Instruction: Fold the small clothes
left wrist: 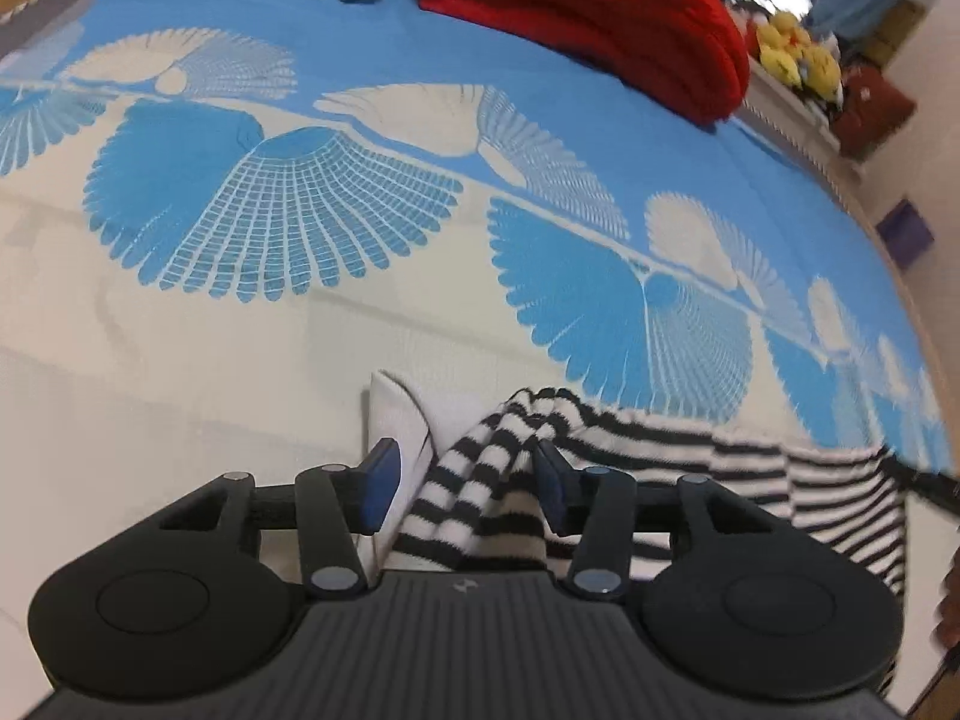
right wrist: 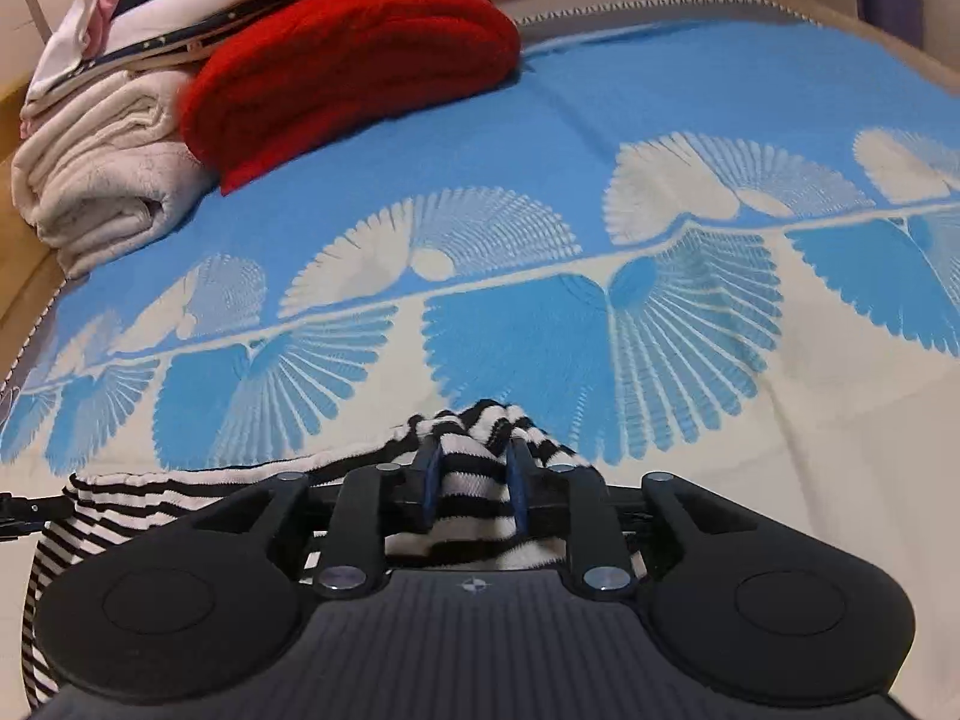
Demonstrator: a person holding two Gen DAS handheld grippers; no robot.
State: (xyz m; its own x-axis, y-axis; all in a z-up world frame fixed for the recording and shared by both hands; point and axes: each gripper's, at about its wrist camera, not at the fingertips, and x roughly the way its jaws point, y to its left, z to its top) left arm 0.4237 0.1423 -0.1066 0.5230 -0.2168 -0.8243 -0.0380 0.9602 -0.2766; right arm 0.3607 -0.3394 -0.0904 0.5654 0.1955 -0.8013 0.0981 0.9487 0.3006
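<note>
Nearby, red blanket (right wrist: 354,60) & towels (right wrist: 102,180) (folded) behind striped garment (right wrist: 474,492).

The left tongs (left wrist: 465,483) are matte black, with a ribbed charcoal deck stamped with a small lightning-bolt emblem. Two broad round housings flank the deck, each bearing a shallow circular recess. Angular black linkage arms pivot on silver-capped pins and end in flat blue pads (left wrist: 379,487).

The right tongs (right wrist: 474,489) share the same build: ribbed dark deck, twin rounded housings, black links with polished round pin heads and thin dark-blue fingers (right wrist: 427,489). Their deck carries a small compass-like cross mark in place of the bolt.
</note>
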